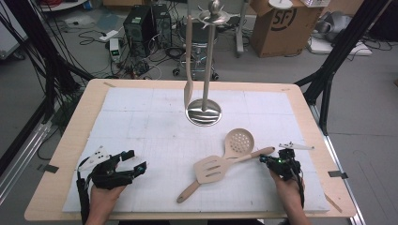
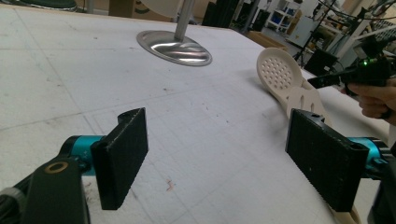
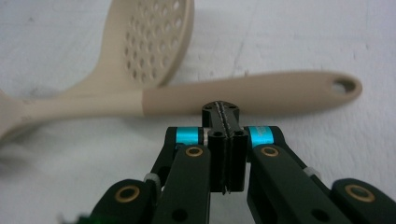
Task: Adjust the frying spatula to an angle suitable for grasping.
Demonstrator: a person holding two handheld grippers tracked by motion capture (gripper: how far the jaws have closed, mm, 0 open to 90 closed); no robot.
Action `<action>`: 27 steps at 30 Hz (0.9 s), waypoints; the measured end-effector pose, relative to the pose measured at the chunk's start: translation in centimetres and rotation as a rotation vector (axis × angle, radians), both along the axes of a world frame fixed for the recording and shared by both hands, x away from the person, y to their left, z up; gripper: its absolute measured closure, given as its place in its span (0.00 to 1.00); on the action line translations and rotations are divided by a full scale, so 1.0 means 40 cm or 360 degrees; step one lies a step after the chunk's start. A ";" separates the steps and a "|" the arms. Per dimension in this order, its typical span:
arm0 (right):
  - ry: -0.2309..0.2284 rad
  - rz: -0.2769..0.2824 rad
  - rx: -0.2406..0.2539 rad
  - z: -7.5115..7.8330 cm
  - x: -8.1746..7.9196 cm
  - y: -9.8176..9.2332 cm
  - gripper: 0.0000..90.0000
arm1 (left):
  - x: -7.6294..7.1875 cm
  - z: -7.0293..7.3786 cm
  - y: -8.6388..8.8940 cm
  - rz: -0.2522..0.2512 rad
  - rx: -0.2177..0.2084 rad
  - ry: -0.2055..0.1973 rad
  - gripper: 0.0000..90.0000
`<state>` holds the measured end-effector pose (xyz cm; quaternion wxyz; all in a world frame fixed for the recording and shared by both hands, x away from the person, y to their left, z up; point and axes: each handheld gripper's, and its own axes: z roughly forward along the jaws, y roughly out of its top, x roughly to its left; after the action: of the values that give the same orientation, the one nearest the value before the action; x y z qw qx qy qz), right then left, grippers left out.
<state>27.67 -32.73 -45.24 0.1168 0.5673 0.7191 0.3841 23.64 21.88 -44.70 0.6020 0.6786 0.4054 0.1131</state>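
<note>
High view: wooden tabletop [image 1: 70, 136] under a white gridded mat [image 1: 141, 122], a steel stand [image 1: 205, 111] at the far middle with a pale utensil [image 1: 188, 61] hanging from its top ring. On the mat, right of centre, a perforated spoon [image 1: 238, 142] and a slotted turner [image 1: 211, 168], laid crossed, turner over the spoon's neck, spoon handle pointing right toward the right tongs [image 1: 265, 160]. Right tongs pressed together, empty, tips just beside the end of that handle, seemingly not touching. Left tongs [image 1: 135, 161] well apart from both utensils, resting low at the near left, spread wide, nothing between.

Right gripper view: shut tongs [image 3: 223, 114] straight in front of the spoon handle [image 3: 252, 93], handle lying crosswise with its hanging hole at the right end; perforated bowl beyond, upper left. Gap between tips and handle too blurred to judge, possibly none.

Left gripper view: both black pads [image 2: 122, 156] held far apart over bare mat, stand base [image 2: 175, 46] ahead, spoon bowl [image 2: 278, 70] and turner blade [image 2: 306, 100] off to the right, right-hand pad partly covering the turner. Other hand [image 2: 373, 98] with its tongs farther right.

Beyond the tabletop: floor with tangled cables, black boxes [image 1: 145, 26], a cardboard carton [image 1: 279, 26], dark frame legs [image 1: 328, 79] at both sides. Open mat between left tongs and utensils; the stand well behind, out of the way.
</note>
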 end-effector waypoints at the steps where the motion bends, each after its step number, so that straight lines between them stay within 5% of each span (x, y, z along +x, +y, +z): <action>1: 0.0039 -0.0003 -0.0047 -0.010 -0.004 -0.001 1.00 | -0.001 0.001 -0.002 0.0000 -0.0004 -0.0001 0.24; 6: -0.0043 0.0004 0.0021 -0.005 -0.033 0.014 1.00 | 0.000 0.001 -0.009 -0.0009 0.0009 0.0001 0.24; 12: -0.0192 0.0231 0.0057 0.083 -0.024 0.146 1.00 | 0.002 0.000 -0.016 -0.0023 0.0018 0.0003 0.24; 18: -0.0132 0.0345 -0.0097 0.080 0.020 0.262 1.00 | 0.003 -0.001 -0.008 -0.0015 0.0005 0.0004 0.24; 23: -0.0089 0.0290 -0.0019 0.057 0.003 0.221 1.00 | 0.004 -0.003 -0.006 -0.0017 0.0008 0.0006 0.25; 27: -0.0088 0.0263 -0.0035 0.050 -0.019 0.189 1.00 | 0.005 -0.001 -0.014 -0.0030 0.0015 0.0003 0.25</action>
<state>26.91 -25.16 -43.23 0.1108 0.4938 0.7641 0.4001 23.83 21.31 -44.74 0.5994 0.6853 0.3991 0.1086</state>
